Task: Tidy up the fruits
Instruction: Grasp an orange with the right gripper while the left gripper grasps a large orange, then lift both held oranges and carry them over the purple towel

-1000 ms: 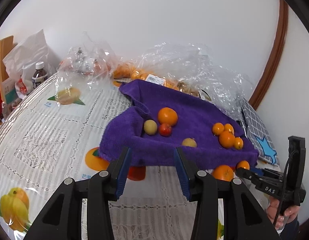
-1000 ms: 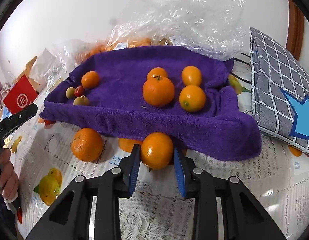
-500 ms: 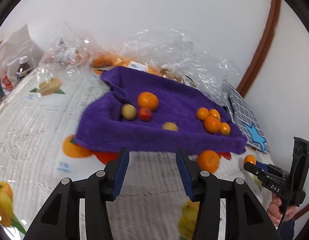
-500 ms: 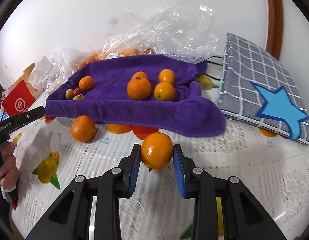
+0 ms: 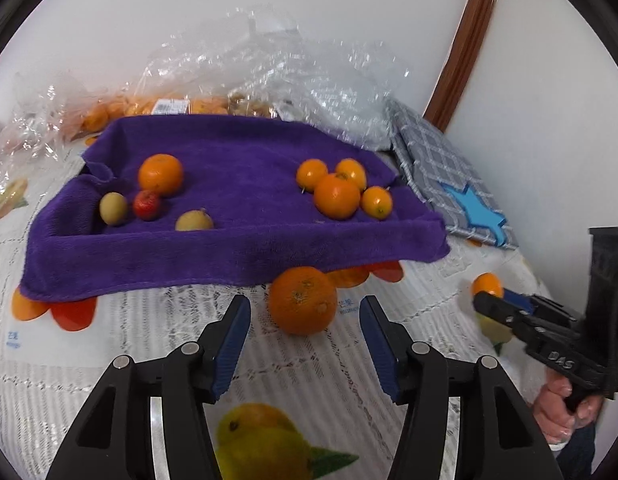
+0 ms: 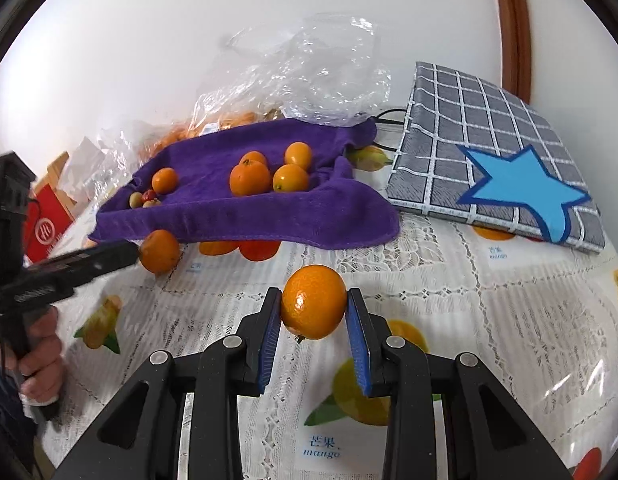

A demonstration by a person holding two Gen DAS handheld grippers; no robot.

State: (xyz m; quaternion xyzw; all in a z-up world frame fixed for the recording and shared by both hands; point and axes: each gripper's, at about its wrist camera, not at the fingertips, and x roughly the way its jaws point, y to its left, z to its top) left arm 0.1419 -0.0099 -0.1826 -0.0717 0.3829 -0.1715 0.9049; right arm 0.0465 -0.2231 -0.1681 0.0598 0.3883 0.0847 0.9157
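Observation:
My right gripper [image 6: 313, 328] is shut on a small orange [image 6: 313, 302] and holds it above the tablecloth, in front of the purple towel [image 6: 245, 216]; it also shows in the left wrist view [image 5: 487, 285]. My left gripper [image 5: 305, 340] is open, its jaws just short of a larger orange [image 5: 302, 301] lying on the table at the towel's [image 5: 229, 248] front edge. That orange also shows in the right wrist view [image 6: 159, 251]. On the towel lie a cluster of oranges [image 5: 337, 192], one lone orange [image 5: 161, 174], two yellow-green fruits [image 5: 114, 209] and a small red fruit [image 5: 147, 205].
A grey checked pad with a blue star [image 6: 497, 176] lies right of the towel. Crumpled clear plastic bags [image 5: 277, 76] with more fruit sit behind it against the wall. A red box [image 6: 47, 226] stands at far left. The tablecloth [image 6: 449, 300] carries printed fruit pictures.
My right gripper lifted the small orange and drew it back and right, away from the towel. My left gripper swung right and closer, so the larger orange now sits just ahead of its open jaws.

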